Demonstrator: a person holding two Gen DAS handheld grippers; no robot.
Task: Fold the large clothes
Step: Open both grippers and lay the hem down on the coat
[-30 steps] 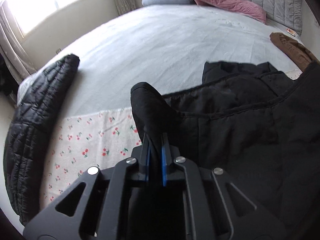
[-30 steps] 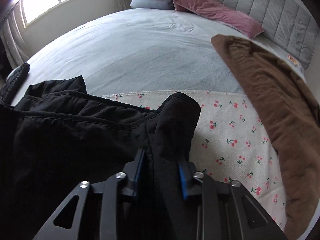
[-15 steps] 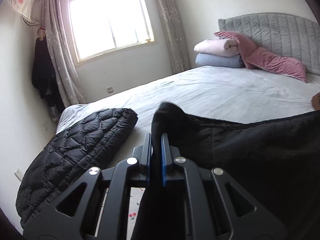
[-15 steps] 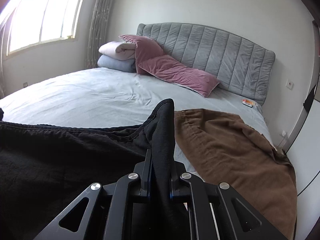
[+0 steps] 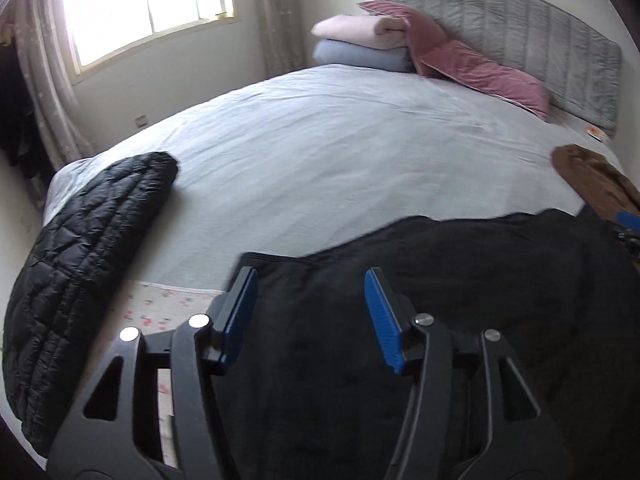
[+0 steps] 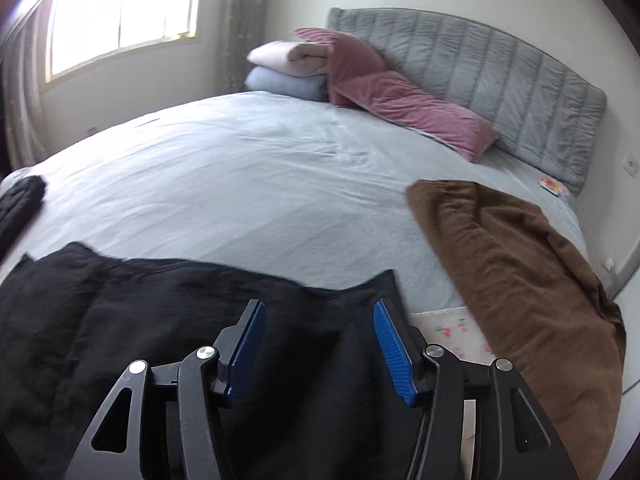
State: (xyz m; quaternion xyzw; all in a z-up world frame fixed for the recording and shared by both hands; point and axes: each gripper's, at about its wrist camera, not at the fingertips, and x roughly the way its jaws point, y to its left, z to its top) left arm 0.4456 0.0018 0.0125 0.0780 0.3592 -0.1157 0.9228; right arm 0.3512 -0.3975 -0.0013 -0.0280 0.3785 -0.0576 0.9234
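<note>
- The left gripper [image 5: 310, 312] is hanging over the near edge of the bed with its blue pads [image 5: 382, 320] spread wide apart, nothing pinched between them.
- The right gripper [image 6: 318, 340] is doing the same over on its side, jaws gaping, blue pads [image 6: 394, 354] clear of the cloth.
- The black garment [image 5: 460, 320] is lying spread under both tools at the foot of the bed, filling the 6 o'clock part of each view; its far edge is running across the pale sheet [image 5: 340, 152].
- A cherry-print cloth [image 5: 168, 304] is peeking out from beneath the garment, at 8 o'clock from the left gripper and at 4 o'clock from the right one.
- A black quilted jacket [image 5: 88, 264] is lying at 9 o'clock of the left view, along the bed's edge, apart from the garment.
- A brown garment [image 6: 512, 264] is sprawling at 3 o'clock of the right view, just beside the black one.
- Up at 12 to 1 o'clock, folded blankets [image 6: 288, 66] and pink pillows [image 6: 404, 108] are resting against the grey headboard [image 6: 500, 80].
- The window [image 5: 148, 4] is glaring at 11 o'clock.
</note>
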